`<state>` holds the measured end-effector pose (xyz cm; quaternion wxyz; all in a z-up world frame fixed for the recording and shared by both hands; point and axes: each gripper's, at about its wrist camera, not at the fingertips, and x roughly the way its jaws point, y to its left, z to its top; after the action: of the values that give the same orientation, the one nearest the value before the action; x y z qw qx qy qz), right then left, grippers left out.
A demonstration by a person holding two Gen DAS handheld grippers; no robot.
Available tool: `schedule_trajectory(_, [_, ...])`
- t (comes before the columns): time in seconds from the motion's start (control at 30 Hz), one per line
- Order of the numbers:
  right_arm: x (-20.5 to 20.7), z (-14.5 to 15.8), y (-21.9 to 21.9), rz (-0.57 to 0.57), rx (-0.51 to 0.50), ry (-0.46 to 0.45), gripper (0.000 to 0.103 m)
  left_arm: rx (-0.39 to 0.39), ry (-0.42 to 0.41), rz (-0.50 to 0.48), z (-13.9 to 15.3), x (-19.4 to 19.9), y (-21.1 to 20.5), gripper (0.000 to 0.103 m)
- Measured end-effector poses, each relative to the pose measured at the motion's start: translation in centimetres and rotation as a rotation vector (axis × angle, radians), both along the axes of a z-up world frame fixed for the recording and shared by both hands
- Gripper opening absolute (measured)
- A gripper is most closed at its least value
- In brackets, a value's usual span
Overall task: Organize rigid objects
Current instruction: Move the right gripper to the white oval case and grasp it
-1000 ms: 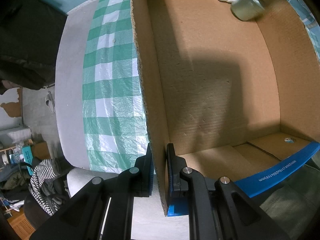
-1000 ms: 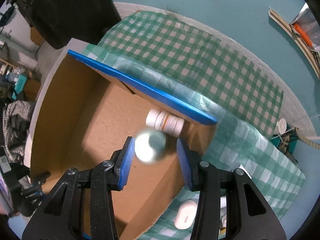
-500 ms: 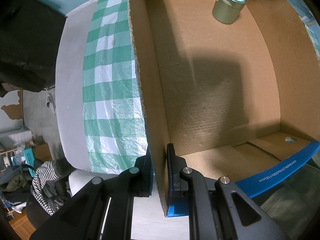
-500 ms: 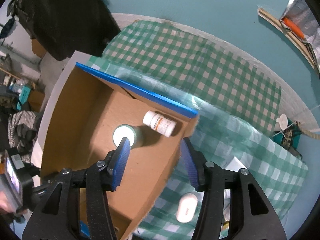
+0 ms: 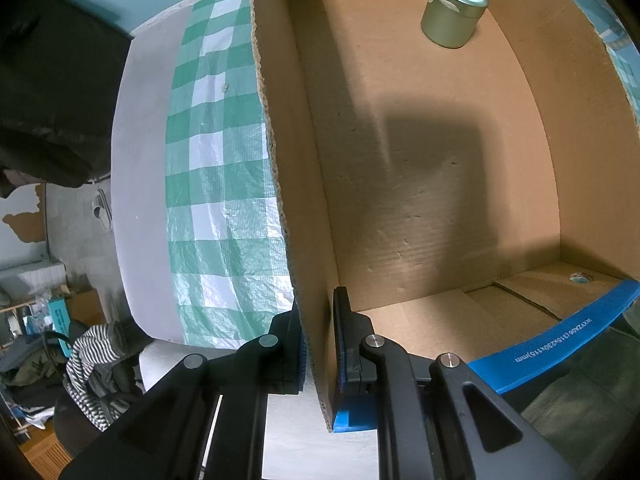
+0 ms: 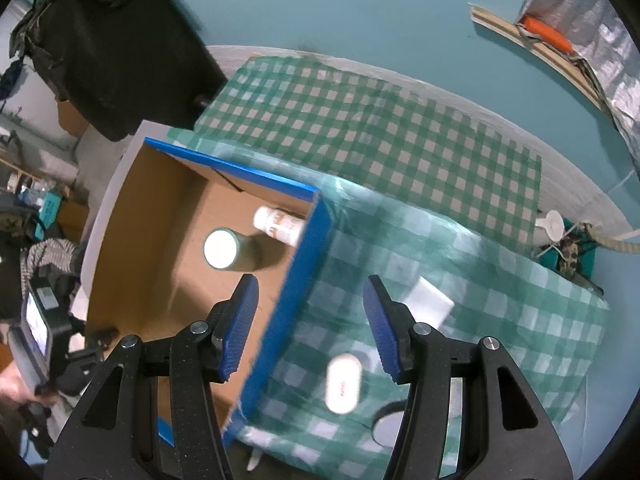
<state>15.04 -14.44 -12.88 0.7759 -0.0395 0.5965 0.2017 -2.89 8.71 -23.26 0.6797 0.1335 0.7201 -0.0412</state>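
A cardboard box with blue edge tape stands on the checked tablecloth. My left gripper is shut on the box's left wall near its corner. Inside the box, at the far end, a round green tin stands upright, seen from above as the tin in the right wrist view. Beside it lies a white pill bottle. My right gripper is open and empty, high above the box's blue right edge. A white oblong case lies on the cloth below it.
A white flat card and a dark round object lie on the green checked cloth right of the box. The cloth covers a round white table. A chair with striped clothing stands beyond the table's edge.
The green tin left my right gripper and now stands upright in the box. The right gripper opened, rose and drifted right, past the box's edge. The left gripper has kept still.
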Motion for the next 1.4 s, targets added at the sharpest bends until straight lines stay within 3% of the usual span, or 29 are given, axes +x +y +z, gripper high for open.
schedule_trajectory(0.73, [-3.3,-7.1,-4.5,-0.097,-0.024,0.148,0.055,0.0,0.0,-0.001,-0.1,0.2,0.3,0.011])
schedule_trajectory(1.17, [-5.2,-12.1,-4.2,-0.073,-0.069,0.228,0.055,0.002,0.003,-0.005,-0.3,0.2,0.2,0.011])
schedule_trajectory(1.4, [-5.9,-13.9,-3.5,-0.055,-0.114,0.225,0.055,0.003,0.005,0.0,-0.3,0.2,0.1,0.011])
